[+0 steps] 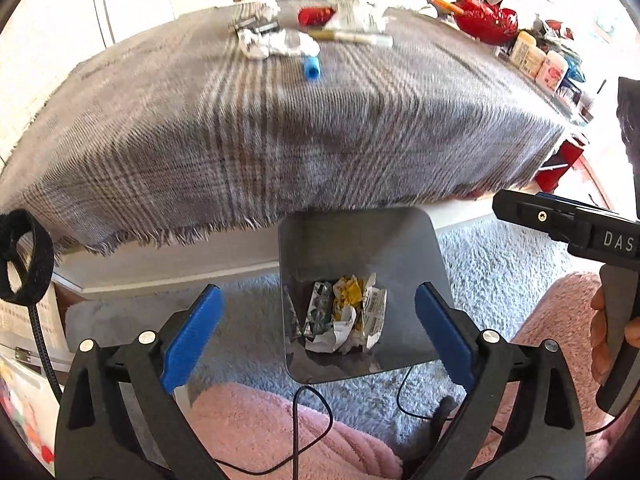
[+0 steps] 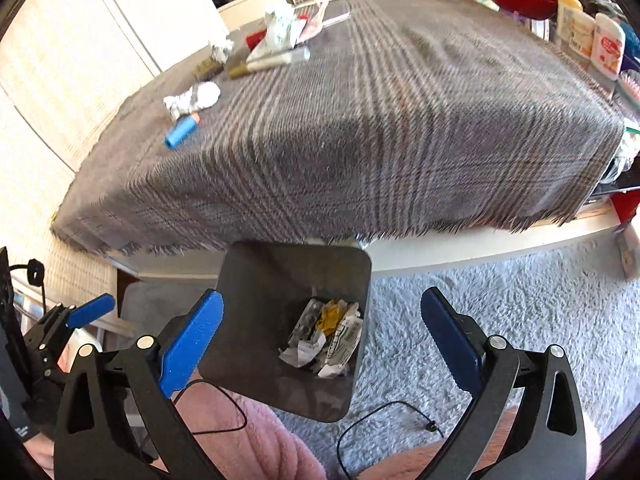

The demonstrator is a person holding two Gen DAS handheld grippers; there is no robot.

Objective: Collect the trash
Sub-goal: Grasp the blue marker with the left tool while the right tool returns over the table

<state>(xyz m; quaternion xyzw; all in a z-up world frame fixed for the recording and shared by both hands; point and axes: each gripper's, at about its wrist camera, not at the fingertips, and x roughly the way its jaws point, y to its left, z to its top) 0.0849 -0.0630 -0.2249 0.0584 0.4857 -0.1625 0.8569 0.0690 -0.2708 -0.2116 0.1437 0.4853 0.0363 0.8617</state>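
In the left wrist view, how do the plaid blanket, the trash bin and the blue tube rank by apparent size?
1. plaid blanket
2. trash bin, though it is nearer the camera
3. blue tube, far back, so its true size is unsure

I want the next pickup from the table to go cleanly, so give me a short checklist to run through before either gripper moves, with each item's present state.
1. Left gripper open, nothing between its pads: ok.
2. Right gripper open and empty: ok.
3. Bin below both grippers, with crumpled wrappers inside: ok.
4. Trash left on the plaid cloth: crumpled white paper, blue tube: not ok, uncollected.
5. Black cables on the rug near the bin, clear of the grippers: cannot tell.
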